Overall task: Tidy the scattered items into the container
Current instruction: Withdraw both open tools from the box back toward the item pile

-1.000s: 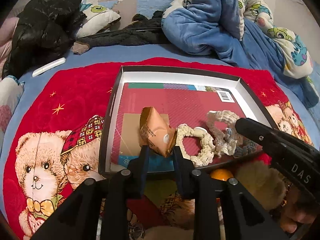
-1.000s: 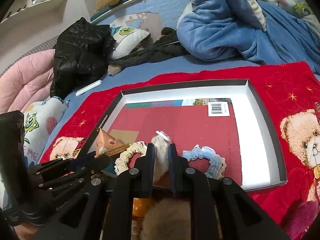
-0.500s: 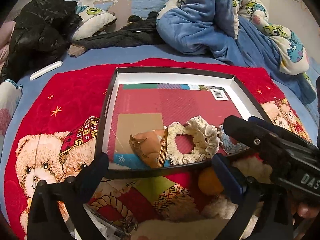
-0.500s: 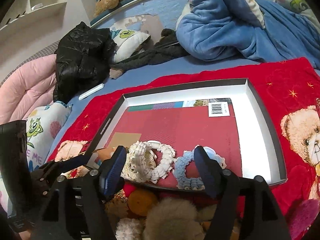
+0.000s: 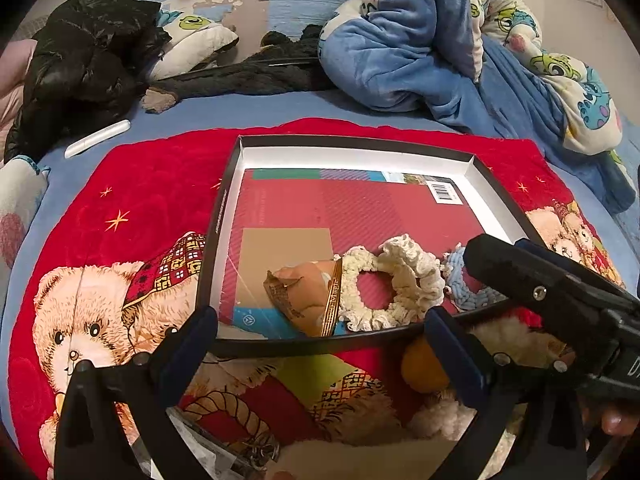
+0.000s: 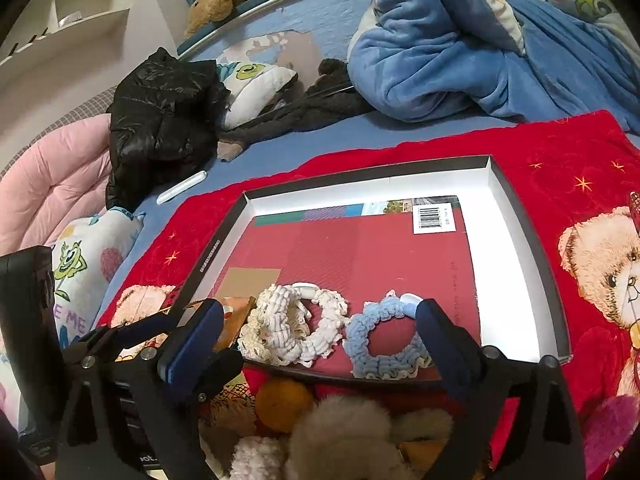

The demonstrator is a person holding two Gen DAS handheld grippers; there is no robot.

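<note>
Red blanket: a plush red blanket printed with teddy bears point(image 5: 132, 208) covers the bed, and everything for the task sits on it.
Container: a shallow black-rimmed cardboard box lid with white inner walls point(image 5: 352, 156) lies flat on the blanket, a red book cover lining its floor.
Loose pile: a beige fluffy plush toy point(image 6: 344, 432) and a small orange ball point(image 6: 282, 402) lie just outside the near rim, not yet tidied.
Items inside: a cream crocheted scrunchie point(image 5: 394, 286), a pale blue crocheted scrunchie point(image 6: 380, 344) and a crumpled tan paper snack packet point(image 5: 308, 298) rest along the near edge of the box, touching one another.
Left gripper: the left gripper point(image 5: 324, 344) hangs empty over the near rim, jaws spread wide.
Right gripper: the right gripper point(image 6: 316, 332) is likewise spread wide and empty, framing the two scrunchies.
Step in hand: probably the retreat after release, then a reach for the pile.
Doing it well: lift clear of the rim so a finger does not drag the lid, and take the ball or the plush square between the pads; the ball looks likely to roll.
Change: a second ago the left jaws pinched the packet above the box and the right jaws were closed on a scrunchie; both now lie released inside.
</note>
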